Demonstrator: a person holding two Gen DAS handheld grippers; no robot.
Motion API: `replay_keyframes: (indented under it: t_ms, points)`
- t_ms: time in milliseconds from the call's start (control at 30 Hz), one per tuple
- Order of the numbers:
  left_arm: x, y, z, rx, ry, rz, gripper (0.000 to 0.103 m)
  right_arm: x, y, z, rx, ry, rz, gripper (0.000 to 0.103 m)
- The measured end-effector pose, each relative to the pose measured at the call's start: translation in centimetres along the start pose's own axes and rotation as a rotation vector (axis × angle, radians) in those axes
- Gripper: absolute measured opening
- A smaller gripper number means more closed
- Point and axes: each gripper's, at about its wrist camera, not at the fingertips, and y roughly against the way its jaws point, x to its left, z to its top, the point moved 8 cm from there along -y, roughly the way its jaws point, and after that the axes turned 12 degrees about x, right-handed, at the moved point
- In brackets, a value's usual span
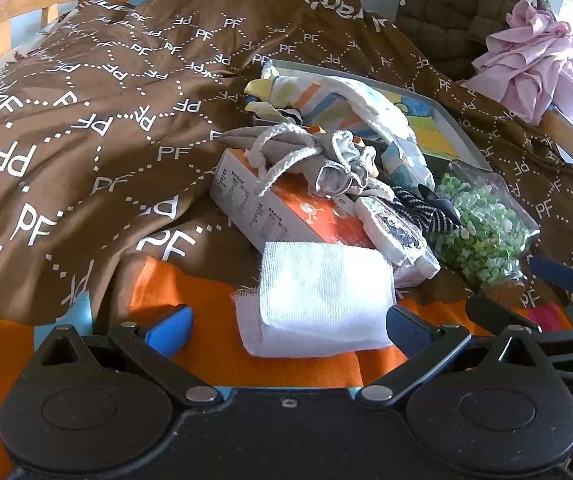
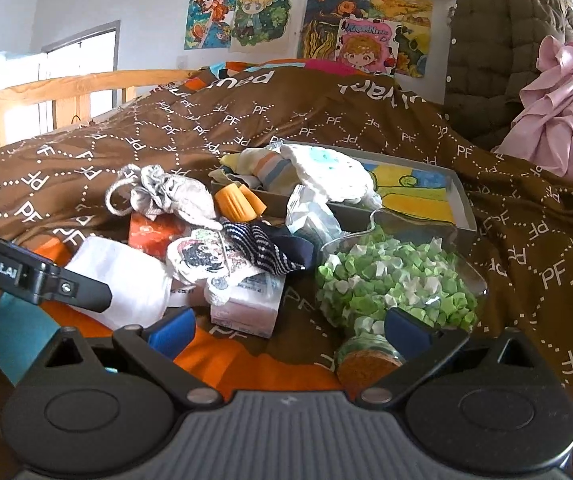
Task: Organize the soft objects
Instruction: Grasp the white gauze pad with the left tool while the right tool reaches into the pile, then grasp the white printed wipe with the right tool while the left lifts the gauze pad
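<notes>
A white gauze roll [image 1: 322,300] lies on the orange part of the bedspread between the spread fingers of my left gripper [image 1: 286,328], which is open; the right pad [image 1: 408,326] sits at the roll's edge. Behind it are an orange-and-white box [image 1: 286,208], a grey drawstring pouch [image 1: 298,148], a cartoon-print pouch [image 1: 390,228] and a dark striped sock [image 1: 426,208]. My right gripper [image 2: 288,328] is open over the bedspread. Its right pad [image 2: 406,328] is beside the corked neck of a glass bottle of green paper stars [image 2: 398,280]. A tissue pack [image 2: 246,304] lies just ahead.
A grey tray [image 2: 462,196] behind the pile holds striped and white knitted cloths [image 2: 326,172]. A brown PF-print bedspread [image 1: 86,120] covers the bed. A pink cloth [image 2: 566,112] and an olive quilted jacket [image 2: 498,40] are at the right, a wooden rail [image 2: 66,88] at the left.
</notes>
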Motion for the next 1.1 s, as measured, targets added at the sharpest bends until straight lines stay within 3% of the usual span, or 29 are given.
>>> replay_keyframes:
  t_ms: [200, 433, 533, 900, 1100]
  points:
    - [-0.1, -0.3, 0.2, 0.020, -0.029, -0.040, 0.102, 0.9, -0.5, -0.2, 0.003, 0.058, -0.005, 0.102]
    - [-0.5, -0.9, 0.7, 0.033, -0.027, -0.115, 0.092, 1.8, -1.8, 0.4, -0.027, 0.180, -0.053, 0.102]
    - [-0.5, -1.0, 0.8, 0.037, -0.026, -0.134, 0.086, 2.0, -2.5, 0.7, -0.039, 0.235, -0.086, 0.100]
    - [0.5, -0.5, 1.2, 0.055, 0.001, -0.179, 0.048, 5.3, -2.7, 1.2, -0.092, 0.427, -0.108, 0.091]
    - [0.0, 0.1, 1.2, 0.053, -0.026, -0.200, 0.038, 6.5, -4.1, 1.7, -0.083, 0.478, -0.118, 0.083]
